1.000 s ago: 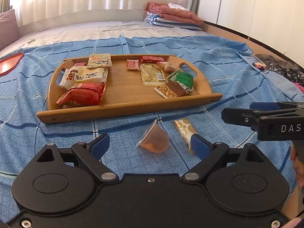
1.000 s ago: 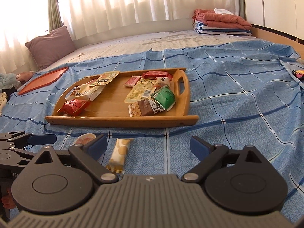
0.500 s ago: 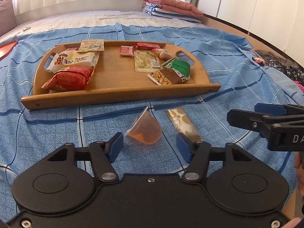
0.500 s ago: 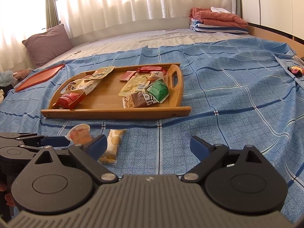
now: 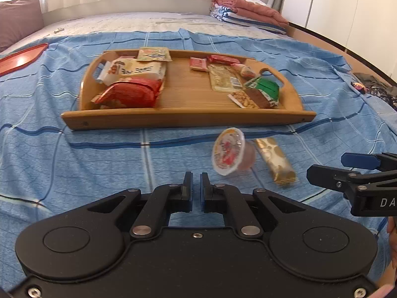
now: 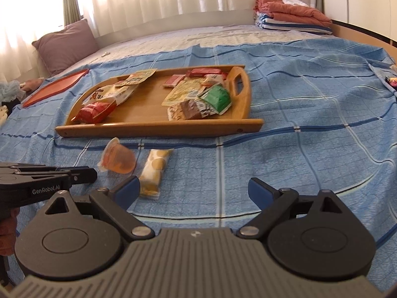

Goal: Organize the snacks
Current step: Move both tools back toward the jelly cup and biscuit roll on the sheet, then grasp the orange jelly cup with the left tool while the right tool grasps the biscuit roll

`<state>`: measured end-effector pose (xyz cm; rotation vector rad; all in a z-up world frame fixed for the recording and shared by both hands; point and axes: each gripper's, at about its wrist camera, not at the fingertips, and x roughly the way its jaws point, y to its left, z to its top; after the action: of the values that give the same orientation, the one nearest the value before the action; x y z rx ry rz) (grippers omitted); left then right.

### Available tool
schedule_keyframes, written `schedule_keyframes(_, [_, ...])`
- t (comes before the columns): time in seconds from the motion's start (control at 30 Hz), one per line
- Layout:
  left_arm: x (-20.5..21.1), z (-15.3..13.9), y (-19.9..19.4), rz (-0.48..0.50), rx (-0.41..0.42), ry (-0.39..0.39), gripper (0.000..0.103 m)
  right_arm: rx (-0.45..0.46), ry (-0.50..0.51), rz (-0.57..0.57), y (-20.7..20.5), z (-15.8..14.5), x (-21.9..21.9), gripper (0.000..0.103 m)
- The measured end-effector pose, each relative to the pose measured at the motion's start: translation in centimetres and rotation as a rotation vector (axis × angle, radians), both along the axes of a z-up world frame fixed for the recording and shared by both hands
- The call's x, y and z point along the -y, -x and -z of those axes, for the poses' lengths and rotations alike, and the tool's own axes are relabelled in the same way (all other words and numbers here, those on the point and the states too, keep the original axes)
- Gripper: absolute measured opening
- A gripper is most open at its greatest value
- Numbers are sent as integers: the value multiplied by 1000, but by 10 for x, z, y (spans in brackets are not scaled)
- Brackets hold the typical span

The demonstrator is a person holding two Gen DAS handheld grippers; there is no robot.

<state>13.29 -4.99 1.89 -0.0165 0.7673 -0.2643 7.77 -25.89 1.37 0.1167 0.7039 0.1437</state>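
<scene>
On quilted blue bedding (image 5: 74, 173) — round foil-lidded jelly cup (image 5: 229, 152), tipped sideways.

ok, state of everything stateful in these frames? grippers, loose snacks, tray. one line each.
Left gripper: shut, holding nothing.
Right gripper: open, holding nothing.
Clear plastic jelly cup with orange jelly: sealed, tipped on its side on the bed cover, outside the tray, ungripped.
Gold foil-wrapped snack bar: sealed, lying flat just beside the cup.
Wooden handled tray: flat on the blue checked bed cover, holding several snack packets.
</scene>
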Motion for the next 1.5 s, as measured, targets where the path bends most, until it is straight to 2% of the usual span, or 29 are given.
schedule_keyframes(0.13, [-8, -1, 0, 3, 5, 12, 8, -23, 15, -50, -7, 5, -19, 96])
schedule_keyframes(0.2, [-8, -3, 0, 10, 11, 27, 9, -44, 25, -87, -10, 7, -30, 90])
schedule_keyframes(0.27, [-7, -5, 1, 29, 27, 46, 10, -61, 39, -110, -14, 9, -41, 78])
schedule_keyframes(0.43, [0, -9, -4, 69, 46, 96, 28, -66, 79, -87, -21, 10, -47, 73])
schedule_keyframes(0.5, [5, -10, -5, 82, 54, 94, 37, -75, 98, -59, -22, 10, -42, 73])
schedule_keyframes(0.6, [12, -9, -8, 107, 57, 100, 44, -79, 126, -4, -22, 10, -28, 73])
schedule_keyframes(0.77, [25, -5, -9, 136, 46, 103, 49, -97, 95, 119, -23, 11, 6, 73])
schedule_keyframes(0.83, [29, -5, -9, 142, 37, 114, 52, -100, 67, 138, -22, 11, 16, 73])
schedule_keyframes(1.0, [35, -8, -2, 159, 51, 136, 66, -94, 65, 133, -19, 14, 20, 76])
schedule_keyframes(1.17, [46, 0, -8, 141, 57, 42, 66, -82, 90, 114, -18, 16, 12, 81])
schedule_keyframes(1.23, [48, 6, -12, 142, 29, 27, 59, -81, 87, 112, -17, 16, 10, 82])
schedule_keyframes(1.3, [47, 7, -12, 143, 36, 35, 43, -80, 76, 109, -16, 16, 9, 83])
schedule_keyframes(1.43, [43, 3, -11, 108, 33, 37, 43, -78, 62, 103, -14, 15, 7, 85])
schedule_keyframes(1.5, [39, 1, -10, 87, 43, 13, 43, -75, 34, 104, -13, 13, 6, 86])
